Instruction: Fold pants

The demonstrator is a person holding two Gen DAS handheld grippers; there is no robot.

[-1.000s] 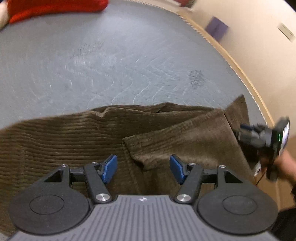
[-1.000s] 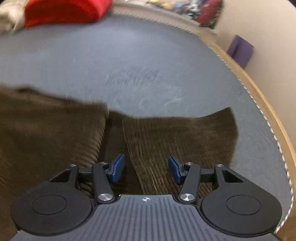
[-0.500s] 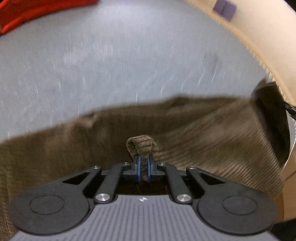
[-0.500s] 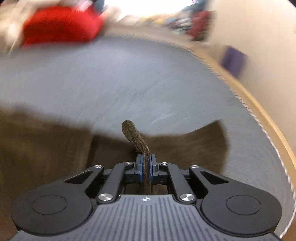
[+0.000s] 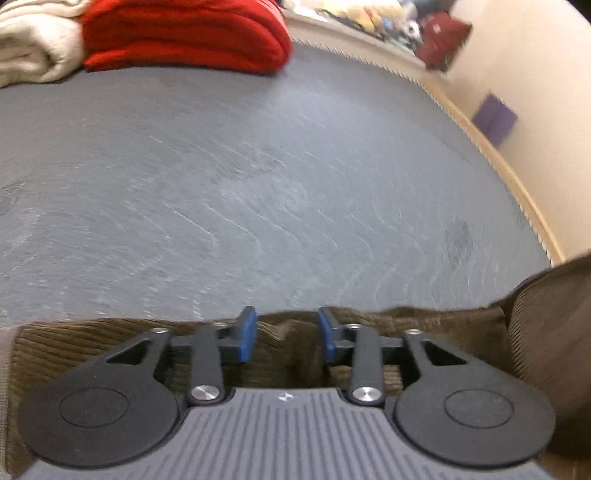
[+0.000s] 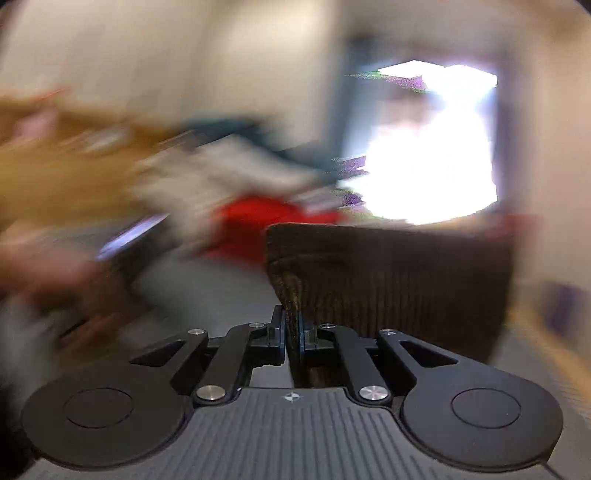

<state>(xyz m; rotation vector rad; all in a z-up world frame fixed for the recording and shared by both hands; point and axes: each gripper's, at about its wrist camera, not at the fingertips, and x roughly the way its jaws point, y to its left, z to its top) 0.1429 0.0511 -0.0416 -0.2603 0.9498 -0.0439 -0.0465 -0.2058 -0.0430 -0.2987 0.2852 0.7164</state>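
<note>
pants on table, folded clothes behind

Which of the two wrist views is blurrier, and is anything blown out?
Right wrist view: heavily smeared background, a window blown out white; only the right gripper and the pinched brown corduroy pants stay sharp. Left wrist view: mild blur, fisheye bending the table edge.

A home: folded laundry on grey carpet.
</note>
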